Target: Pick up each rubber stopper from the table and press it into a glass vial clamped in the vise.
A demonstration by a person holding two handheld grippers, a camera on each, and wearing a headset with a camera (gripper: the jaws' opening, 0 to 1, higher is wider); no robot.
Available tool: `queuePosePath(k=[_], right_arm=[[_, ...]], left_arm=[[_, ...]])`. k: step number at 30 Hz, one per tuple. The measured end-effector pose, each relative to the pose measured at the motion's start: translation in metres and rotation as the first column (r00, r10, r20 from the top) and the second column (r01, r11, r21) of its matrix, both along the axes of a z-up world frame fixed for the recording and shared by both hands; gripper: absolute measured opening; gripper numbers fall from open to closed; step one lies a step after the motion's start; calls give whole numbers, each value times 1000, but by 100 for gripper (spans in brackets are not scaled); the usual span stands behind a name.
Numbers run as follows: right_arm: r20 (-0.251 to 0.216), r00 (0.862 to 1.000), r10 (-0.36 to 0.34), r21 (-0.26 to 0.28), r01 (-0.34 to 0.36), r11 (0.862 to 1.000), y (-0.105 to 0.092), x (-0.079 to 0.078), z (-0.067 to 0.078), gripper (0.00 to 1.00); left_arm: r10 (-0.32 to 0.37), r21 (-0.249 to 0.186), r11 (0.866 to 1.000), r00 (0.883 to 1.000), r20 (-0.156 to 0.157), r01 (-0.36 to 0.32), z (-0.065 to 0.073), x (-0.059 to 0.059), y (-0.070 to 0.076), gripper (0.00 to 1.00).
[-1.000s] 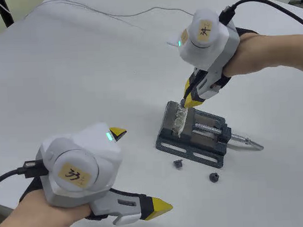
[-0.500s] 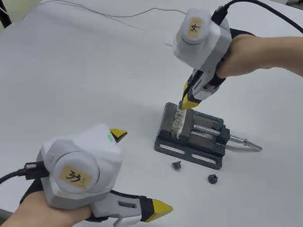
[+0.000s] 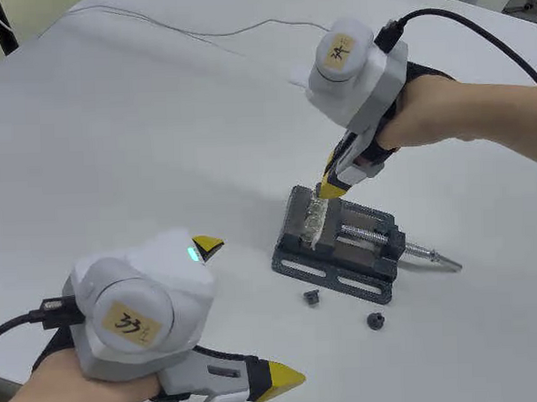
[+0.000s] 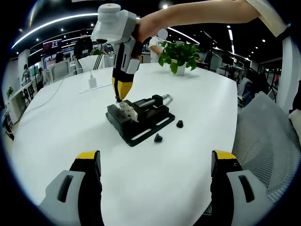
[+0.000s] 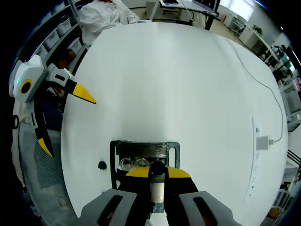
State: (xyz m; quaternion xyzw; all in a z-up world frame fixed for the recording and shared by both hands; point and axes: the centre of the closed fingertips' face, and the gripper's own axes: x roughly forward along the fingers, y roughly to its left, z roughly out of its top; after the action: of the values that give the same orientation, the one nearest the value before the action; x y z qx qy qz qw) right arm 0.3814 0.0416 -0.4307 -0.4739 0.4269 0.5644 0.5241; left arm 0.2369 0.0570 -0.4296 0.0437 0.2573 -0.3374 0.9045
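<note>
A dark vise (image 3: pixel 341 251) holds clear glass vials (image 3: pixel 313 219) in a row. My right gripper (image 3: pixel 325 188) points down at the far end of that row, shut on a dark rubber stopper (image 5: pixel 157 166) that sits right over a vial (image 5: pixel 141 163). Two more stoppers lie on the table in front of the vise, one (image 3: pixel 312 297) nearer the vials and another (image 3: pixel 375 321) further right. My left gripper (image 3: pixel 246 312) hovers open and holds nothing at the near left, well away from the vise (image 4: pixel 138 115) and the stoppers (image 4: pixel 158 138).
The white table (image 3: pixel 143 144) spreads wide around the vise. A thin cable (image 3: pixel 201 31) and a small white plug (image 5: pixel 262 142) lie at the far side. The vise screw handle (image 3: pixel 434 256) sticks out to the right. A potted plant (image 4: pixel 178 56) stands at the table's far edge.
My right gripper's body has leaned a little to the left and up while its tips stay at the vials. The left gripper has hardly moved.
</note>
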Motion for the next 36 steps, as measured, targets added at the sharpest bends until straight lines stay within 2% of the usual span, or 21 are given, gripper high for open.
queuePosePath(k=[7,17,18,20,21,23,26,29,31,34,36], right_arm=[[0,1000,24,4,-24,1000,1,-3,2,6],[2,996,95,17,-95,995,3,4,0,8],[-12,995,103,16,-103,995,2,2,-1,12],[2,995,98,19,-98,995,2,3,-2,23],[10,994,106,14,-106,994,0,4,-2,24],[3,993,114,23,-114,993,0,5,0,20],[-12,993,115,33,-114,993,-1,8,5,20],[-2,991,134,39,-134,990,0,10,12,16],[-21,991,132,53,-131,990,2,8,16,16],[-24,991,133,57,-132,990,2,13,16,7],[-33,993,115,64,-113,992,4,13,16,9]], left_arm=[[4,1,1000,1000,4,-4,2,2,1,97],[7,3,1000,1000,4,-7,2,4,3,97],[8,2,1000,1000,3,-8,2,5,4,97],[9,3,1000,1000,3,-9,2,5,4,97],[10,4,1000,1000,3,-10,2,5,5,97],[11,2,1000,1000,2,-12,1,5,5,97],[17,3,1000,1000,0,-17,0,5,7,97],[23,1,1000,1000,-1,-23,0,7,9,97],[26,-3,1000,1000,-1,-26,0,8,10,97],[29,-4,1000,1000,0,-29,0,9,11,97],[30,-5,1000,1000,-1,-30,0,9,12,97]])
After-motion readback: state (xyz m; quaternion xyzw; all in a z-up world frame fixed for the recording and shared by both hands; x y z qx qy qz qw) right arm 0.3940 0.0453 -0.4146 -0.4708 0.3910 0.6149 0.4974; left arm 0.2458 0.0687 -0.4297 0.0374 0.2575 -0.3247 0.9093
